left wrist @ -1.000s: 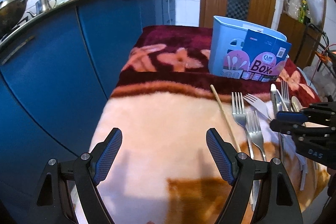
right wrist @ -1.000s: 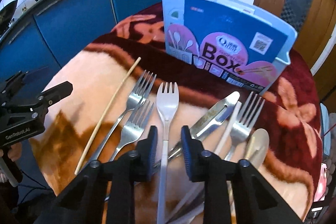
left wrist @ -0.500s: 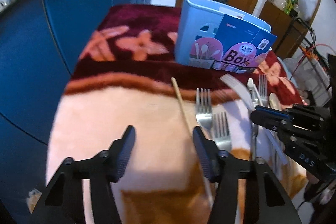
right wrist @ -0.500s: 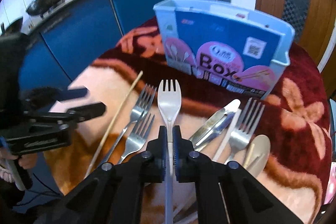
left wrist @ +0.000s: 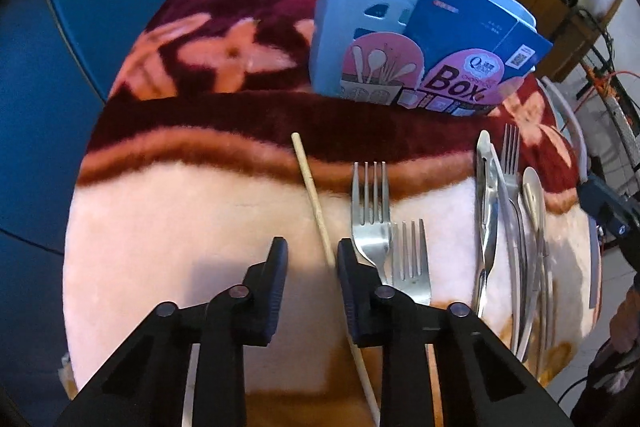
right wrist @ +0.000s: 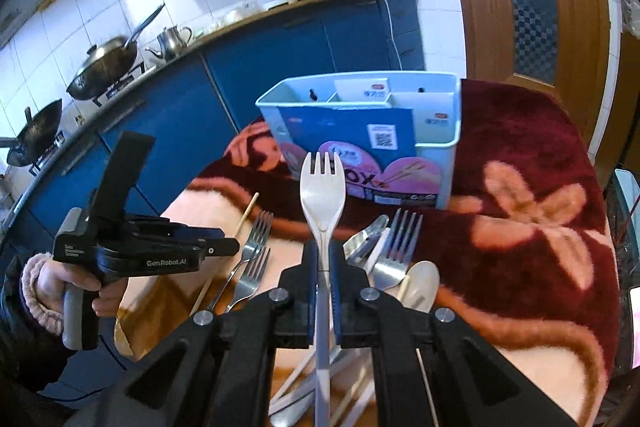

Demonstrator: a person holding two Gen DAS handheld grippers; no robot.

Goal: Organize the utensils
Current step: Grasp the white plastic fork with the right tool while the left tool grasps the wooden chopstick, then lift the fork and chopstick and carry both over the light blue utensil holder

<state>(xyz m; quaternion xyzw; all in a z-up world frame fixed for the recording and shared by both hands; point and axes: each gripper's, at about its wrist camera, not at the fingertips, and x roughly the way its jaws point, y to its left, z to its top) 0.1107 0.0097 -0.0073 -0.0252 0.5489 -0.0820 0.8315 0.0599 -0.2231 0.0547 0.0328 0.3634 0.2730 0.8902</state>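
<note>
The right gripper [right wrist: 323, 263] is clamped on the neck of a white plastic fork [right wrist: 322, 187], held clear of the blanket-covered tabletop [right wrist: 540, 227] and pointing at the light-blue plastic utensil box [right wrist: 436, 131] near its far edge. The fork looks light, slightly flexible and slick — a grip low on the handle seems safest. The left gripper [left wrist: 310, 261], jaws narrowly apart, straddles a thin wooden chopstick [left wrist: 310, 183] — stiff, light, likely to roll.

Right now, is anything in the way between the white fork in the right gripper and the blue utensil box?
Nothing visible: the white fork is lifted in the right gripper, with open air ahead to the blue utensil box.
</note>
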